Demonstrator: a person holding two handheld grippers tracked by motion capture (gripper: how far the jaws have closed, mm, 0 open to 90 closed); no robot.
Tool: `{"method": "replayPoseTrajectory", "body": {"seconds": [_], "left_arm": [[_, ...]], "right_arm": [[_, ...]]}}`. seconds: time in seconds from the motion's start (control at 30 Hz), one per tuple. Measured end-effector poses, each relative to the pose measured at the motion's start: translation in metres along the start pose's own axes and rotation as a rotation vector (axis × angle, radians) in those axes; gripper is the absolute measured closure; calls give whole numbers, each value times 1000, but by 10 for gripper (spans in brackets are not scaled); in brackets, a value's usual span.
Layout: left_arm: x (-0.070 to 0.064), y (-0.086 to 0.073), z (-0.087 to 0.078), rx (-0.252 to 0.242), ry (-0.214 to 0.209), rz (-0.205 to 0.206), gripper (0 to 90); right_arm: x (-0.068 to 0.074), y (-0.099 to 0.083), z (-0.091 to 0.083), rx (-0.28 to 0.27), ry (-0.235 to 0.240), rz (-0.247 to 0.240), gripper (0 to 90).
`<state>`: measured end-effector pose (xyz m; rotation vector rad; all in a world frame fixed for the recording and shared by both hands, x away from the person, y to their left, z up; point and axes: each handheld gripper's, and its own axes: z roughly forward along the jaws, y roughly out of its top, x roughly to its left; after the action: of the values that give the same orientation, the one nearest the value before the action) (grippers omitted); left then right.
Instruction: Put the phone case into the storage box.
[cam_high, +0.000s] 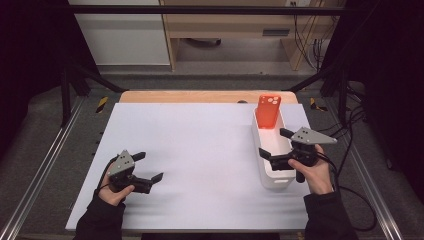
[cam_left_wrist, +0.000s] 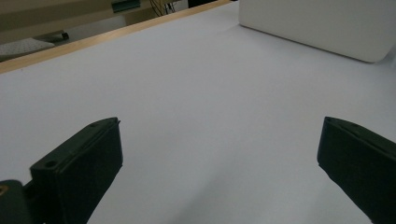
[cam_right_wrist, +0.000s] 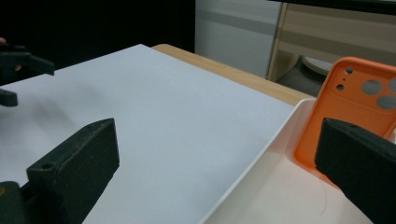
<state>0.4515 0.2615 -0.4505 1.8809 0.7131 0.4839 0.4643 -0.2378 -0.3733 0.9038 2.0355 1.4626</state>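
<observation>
Colours noted from my position.
Orange plastic phone case (cam_high: 268, 111); white rectangular plastic bin (cam_high: 278, 176); my black jaws; white table sheet (cam_high: 190, 150).

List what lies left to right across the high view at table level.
left gripper → bare white table surface → white bin with the orange phone case at its far end → right gripper over the bin.

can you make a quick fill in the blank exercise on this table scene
1. The phone case leaning in the white bin is coloured ____.
2. The right tool hovers over the ____ with its jaws apart.
3. The left tool holds ____ between its open jaws.
4. The case stands at the bin's ____ end.

Missing words: orange; bin; nothing; far
</observation>
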Motion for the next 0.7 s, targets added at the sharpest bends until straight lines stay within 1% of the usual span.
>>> {"method": "replayPoseTrajectory", "body": {"seconds": [0.13, 0.2, 0.27, 0.3, 0.33, 0.43, 0.53, 0.63, 0.7], "left_arm": [[0, 1, -1, -9, -1, 1, 0], [0, 1, -2, -13, -1, 0, 0], [-1, 2, -2, -18, -2, 0, 0], [-1, 2, -3, -20, -1, 0, 0], [-1, 2, -3, -21, -4, 2, 0], [-1, 3, -4, -28, -5, 6, 0], [-1, 4, -5, -34, -5, 10, 0], [-2, 4, -6, -44, -8, 11, 0], [-2, 5, -6, -46, -7, 12, 0]], "right_arm": [[-3, -13, -10, -6, 42, 1, 5], [-3, -21, -16, -17, 75, -4, 5], [-3, -27, -20, -11, 87, -14, 4], [-4, -30, -22, -7, 88, -22, 4], [-4, -33, -24, -6, 83, -21, 4], [-8, -41, -30, -10, 65, -3, 4], [-11, -47, -34, -9, 49, 1, 4], [-14, -53, -38, 0, 48, 8, 4], [-14, -57, -41, 1, 47, 2, 4]]}}
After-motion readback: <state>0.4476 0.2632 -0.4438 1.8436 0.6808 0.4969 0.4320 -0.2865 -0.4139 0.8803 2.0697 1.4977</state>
